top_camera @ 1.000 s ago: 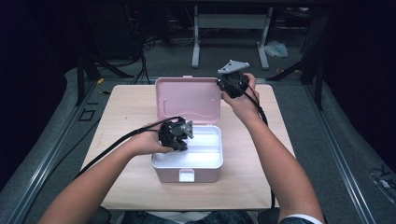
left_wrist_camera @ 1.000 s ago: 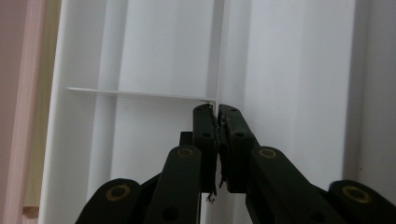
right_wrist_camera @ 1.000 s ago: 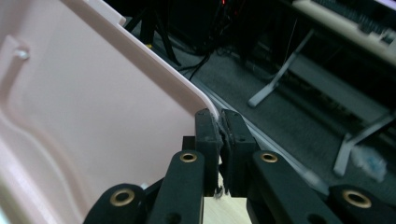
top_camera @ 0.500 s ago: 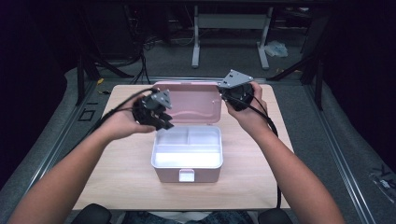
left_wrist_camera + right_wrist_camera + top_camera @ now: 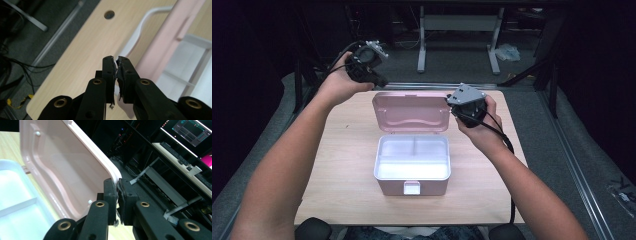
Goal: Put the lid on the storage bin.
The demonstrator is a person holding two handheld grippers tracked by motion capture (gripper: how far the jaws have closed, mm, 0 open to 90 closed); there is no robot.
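The right gripper (image 5: pixel 117 181) is clamped on the upright lid's corner of the open pink plastic box (image 5: pixel 412 172), which sits on the wooden surface (image 5: pixel 347 150). The left gripper (image 5: pixel 116 60), jaws together and holding nothing, hovers beyond the lid's far side.

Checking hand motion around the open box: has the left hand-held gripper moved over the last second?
Yes. The left hand-held gripper went from over the box's white tray to beyond the table's far left edge.

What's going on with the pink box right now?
Left gripper shut, lifted beyond table edge. Right gripper shut on lid corner. Pink box open, looks empty. Nothing in the way.
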